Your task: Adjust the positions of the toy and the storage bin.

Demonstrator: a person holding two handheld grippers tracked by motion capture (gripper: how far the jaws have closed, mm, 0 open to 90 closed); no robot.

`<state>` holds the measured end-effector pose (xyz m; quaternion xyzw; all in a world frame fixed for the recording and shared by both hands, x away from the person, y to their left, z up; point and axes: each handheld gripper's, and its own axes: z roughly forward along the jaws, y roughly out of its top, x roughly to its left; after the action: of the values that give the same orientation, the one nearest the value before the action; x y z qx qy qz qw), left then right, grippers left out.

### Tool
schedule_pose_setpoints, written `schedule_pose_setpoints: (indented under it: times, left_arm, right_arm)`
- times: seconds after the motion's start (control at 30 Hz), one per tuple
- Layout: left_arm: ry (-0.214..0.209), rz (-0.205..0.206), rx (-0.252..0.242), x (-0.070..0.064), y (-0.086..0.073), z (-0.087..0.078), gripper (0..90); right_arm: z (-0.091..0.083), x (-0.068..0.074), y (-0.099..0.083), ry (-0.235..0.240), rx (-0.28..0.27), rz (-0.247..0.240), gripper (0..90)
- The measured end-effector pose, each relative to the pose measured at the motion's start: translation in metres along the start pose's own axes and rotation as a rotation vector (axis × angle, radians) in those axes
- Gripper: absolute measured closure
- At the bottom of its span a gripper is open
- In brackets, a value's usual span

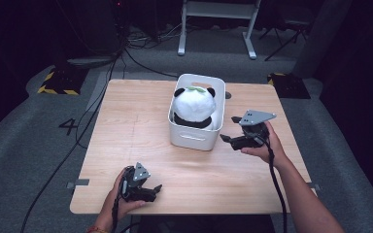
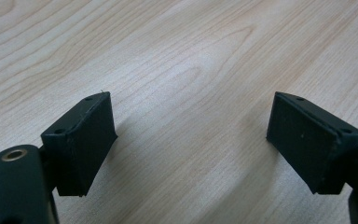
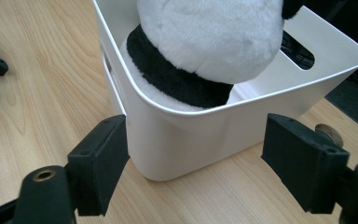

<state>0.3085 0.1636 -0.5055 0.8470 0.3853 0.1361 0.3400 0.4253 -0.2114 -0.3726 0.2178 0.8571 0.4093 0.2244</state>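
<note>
High view recorded the right gripper held just beside the near right corner of a white plastic bin, its jaws set wide apart and closed on nothing. Right gripper view confirmed this: the two black jaws stood on either side of the bin's rounded corner, the left-hand one close against the wall — contact could not be confirmed — and the other well clear of it.

Left gripper lay low at the near edge of the wooden table, held in the person's left hand, well apart from the bin. Left gripper view showed its jaws spread wide over bare tabletop, gripping nothing.

Contents of the bin: one plush panda, sitting upright inside, head rising above the rim, black ears toward the far side and a small green patch on top of the head. In the right gripper view the panda's white head and black collar band sat within the near wall; a handle slot was cut in the adjoining wall.

The bin stood right of the table's centre, toward the far edge.
</note>
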Motion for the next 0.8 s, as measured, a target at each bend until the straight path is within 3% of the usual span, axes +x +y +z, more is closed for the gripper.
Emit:
schedule_pose_setpoints:
  times: [0.8]
  left_arm:
    - [0.0, 0.0, 0.0, 0.0, 0.0, 0.0, 15.3]
  right_arm:
    - [-0.015, 0.0, -0.024, -0.032, 0.048, -0.01, 22.6]
